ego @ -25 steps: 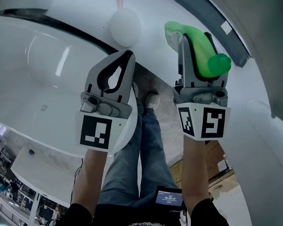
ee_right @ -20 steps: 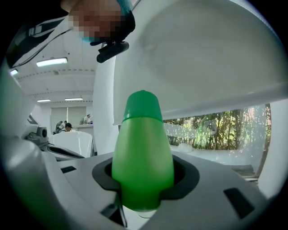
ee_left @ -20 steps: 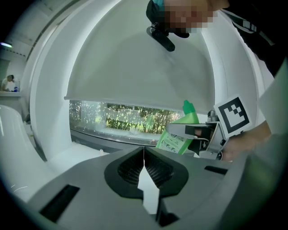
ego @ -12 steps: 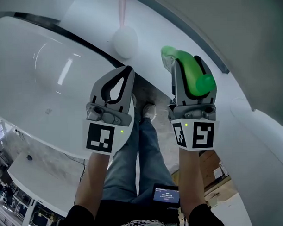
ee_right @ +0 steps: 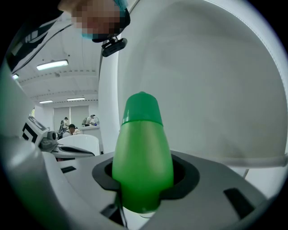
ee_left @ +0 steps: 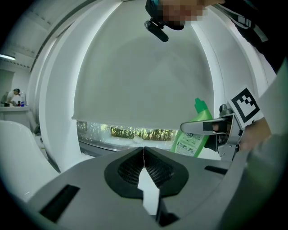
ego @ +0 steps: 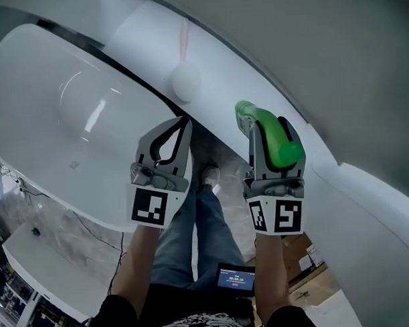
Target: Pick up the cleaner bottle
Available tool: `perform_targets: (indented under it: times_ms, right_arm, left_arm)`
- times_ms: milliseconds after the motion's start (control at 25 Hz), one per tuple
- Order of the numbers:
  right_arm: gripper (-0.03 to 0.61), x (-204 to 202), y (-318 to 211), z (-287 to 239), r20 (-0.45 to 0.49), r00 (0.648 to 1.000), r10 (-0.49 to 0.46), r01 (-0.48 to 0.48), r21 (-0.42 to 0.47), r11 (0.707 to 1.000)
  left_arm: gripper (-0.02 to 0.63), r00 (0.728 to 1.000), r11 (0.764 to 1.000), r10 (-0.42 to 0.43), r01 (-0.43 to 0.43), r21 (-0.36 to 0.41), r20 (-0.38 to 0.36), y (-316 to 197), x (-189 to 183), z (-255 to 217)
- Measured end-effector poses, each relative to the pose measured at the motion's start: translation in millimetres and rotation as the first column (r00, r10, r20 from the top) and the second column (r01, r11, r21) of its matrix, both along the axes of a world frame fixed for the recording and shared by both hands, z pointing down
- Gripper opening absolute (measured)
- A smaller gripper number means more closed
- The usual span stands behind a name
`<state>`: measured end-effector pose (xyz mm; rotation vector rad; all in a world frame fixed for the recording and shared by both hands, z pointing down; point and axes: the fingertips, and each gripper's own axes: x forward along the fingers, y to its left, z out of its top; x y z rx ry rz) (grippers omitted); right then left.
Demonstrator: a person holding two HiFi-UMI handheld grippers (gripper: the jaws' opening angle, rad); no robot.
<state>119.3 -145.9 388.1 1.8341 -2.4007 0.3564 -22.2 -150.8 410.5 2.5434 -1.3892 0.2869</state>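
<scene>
The green cleaner bottle (ego: 278, 138) hangs clear of every surface, clamped between the jaws of my right gripper (ego: 270, 125). In the right gripper view the bottle (ee_right: 143, 157) fills the gap between the jaws, its cap pointing away from the camera. My left gripper (ego: 183, 121) is held level beside it, to the left, shut with nothing in it. The left gripper view shows its jaws (ee_left: 144, 150) closed tip to tip. That view also catches the bottle (ee_left: 193, 134) with its label and one finger of the right gripper (ee_left: 207, 127) across it.
A white bathtub (ego: 62, 117) curves under and to the left of the grippers. A white ball (ego: 186, 81) on a pink stick sits on the tub's far rim. A person's jeans and shoes (ego: 208, 176) are below, and a small screen (ego: 235, 280) at the waist.
Both grippers have slid a little lower in the head view as the camera tilted. The bottle stays clamped in the right gripper and the left stays shut.
</scene>
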Motion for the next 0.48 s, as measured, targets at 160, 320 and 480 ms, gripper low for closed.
perform_targets:
  times_ms: [160, 320, 480]
  right_arm:
    - [0.207, 5, 8, -17, 0.005, 1.000, 0.004, -0.004, -0.014, 1.000]
    - [0.207, 13, 28, -36, -0.001, 1.000, 0.002, -0.002, -0.025, 1.000]
    - [0.206, 10, 27, -55, -0.006, 1.000, -0.013, 0.013, -0.026, 1.000]
  left_arm:
    - [0.018, 1.000, 1.000, -0.012, 0.012, 0.012, 0.017, 5, -6, -18]
    - [0.018, 0.999, 1.000, -0.001, 0.000, 0.024, 0.035, 20, -4, -40]
    - [0.018, 0.999, 0.999, -0.009, 0.008, 0.037, 0.040, 13, -8, -55]
